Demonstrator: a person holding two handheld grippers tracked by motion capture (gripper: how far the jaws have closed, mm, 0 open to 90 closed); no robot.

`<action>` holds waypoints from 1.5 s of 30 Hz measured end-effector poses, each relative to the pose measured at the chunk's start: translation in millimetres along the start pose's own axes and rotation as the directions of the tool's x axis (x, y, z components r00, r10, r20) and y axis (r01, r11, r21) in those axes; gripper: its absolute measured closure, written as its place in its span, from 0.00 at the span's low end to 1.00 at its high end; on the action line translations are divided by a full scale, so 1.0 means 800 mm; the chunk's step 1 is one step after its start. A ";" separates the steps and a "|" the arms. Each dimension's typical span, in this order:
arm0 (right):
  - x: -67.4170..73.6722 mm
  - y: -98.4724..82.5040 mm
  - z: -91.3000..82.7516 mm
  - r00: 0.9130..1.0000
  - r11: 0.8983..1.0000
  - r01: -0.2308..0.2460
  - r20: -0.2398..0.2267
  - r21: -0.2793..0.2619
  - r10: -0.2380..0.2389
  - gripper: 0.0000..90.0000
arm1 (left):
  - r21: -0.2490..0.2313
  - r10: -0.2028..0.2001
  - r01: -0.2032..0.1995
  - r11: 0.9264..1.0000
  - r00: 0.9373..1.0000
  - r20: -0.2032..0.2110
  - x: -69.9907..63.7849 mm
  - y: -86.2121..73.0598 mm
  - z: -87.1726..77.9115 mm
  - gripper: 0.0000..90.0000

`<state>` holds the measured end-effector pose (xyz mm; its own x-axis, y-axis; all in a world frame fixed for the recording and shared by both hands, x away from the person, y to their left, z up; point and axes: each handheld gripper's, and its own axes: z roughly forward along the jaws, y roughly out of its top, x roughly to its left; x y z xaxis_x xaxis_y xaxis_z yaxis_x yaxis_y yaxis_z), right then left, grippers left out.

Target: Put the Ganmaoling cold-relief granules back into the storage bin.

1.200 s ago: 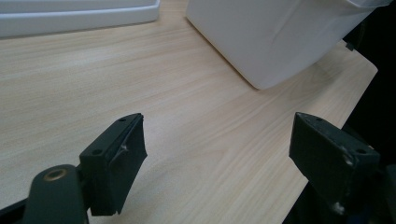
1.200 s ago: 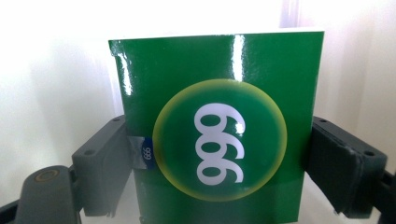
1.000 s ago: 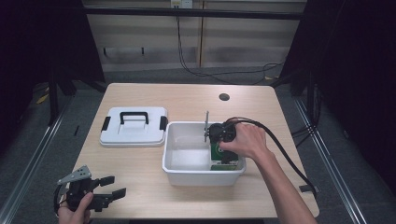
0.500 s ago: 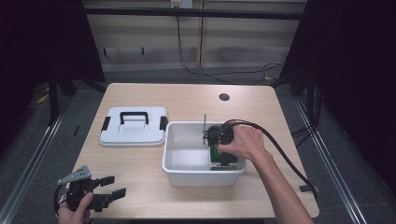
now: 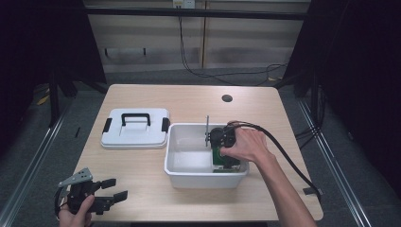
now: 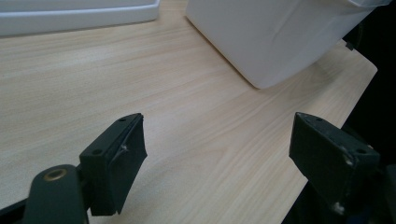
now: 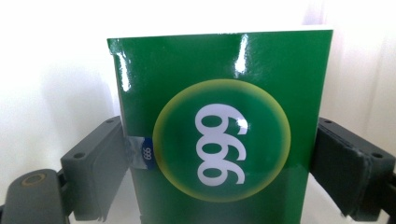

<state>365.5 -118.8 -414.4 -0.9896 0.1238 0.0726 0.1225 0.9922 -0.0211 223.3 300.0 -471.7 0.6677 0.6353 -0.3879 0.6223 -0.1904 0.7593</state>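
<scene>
A glossy green box [image 7: 219, 121] with a yellow circle and white "999" stands between my right gripper's [image 7: 222, 156] jaws, which press on both its sides. In the high view that right gripper [image 5: 223, 150] points down into the white bin [image 5: 189, 128], holding the green box [image 5: 219, 160] near the bin's right front corner. My left gripper [image 5: 117, 188] rests low at the table's front left corner, open and holding nothing. The left gripper's [image 6: 219, 144] jaws stand wide apart over bare wood.
A white lid with a black handle [image 5: 135, 127] lies left of the bin; the lid's edge [image 6: 70, 14] and the bin wall [image 6: 275, 37] lie ahead of the left gripper. A dark grommet hole [image 5: 227, 98] is at the table's back right. A black cable [image 5: 283, 156] trails from the right gripper.
The right gripper has sunk slightly lower into the bin with the green box. The left gripper has stayed put.
</scene>
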 end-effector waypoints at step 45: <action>0.014 -0.088 -0.091 0.985 0.806 -0.084 0.075 -0.586 0.157 0.15 | 0.000 0.001 -0.001 1.000 1.000 -0.002 -0.001 0.000 0.000 0.21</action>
<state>351.5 -186.4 -339.7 -0.9609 0.2769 -0.0067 0.2255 0.7961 0.5615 223.0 299.7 -471.5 0.6674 0.6367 -0.3862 0.6217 -0.1908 0.7597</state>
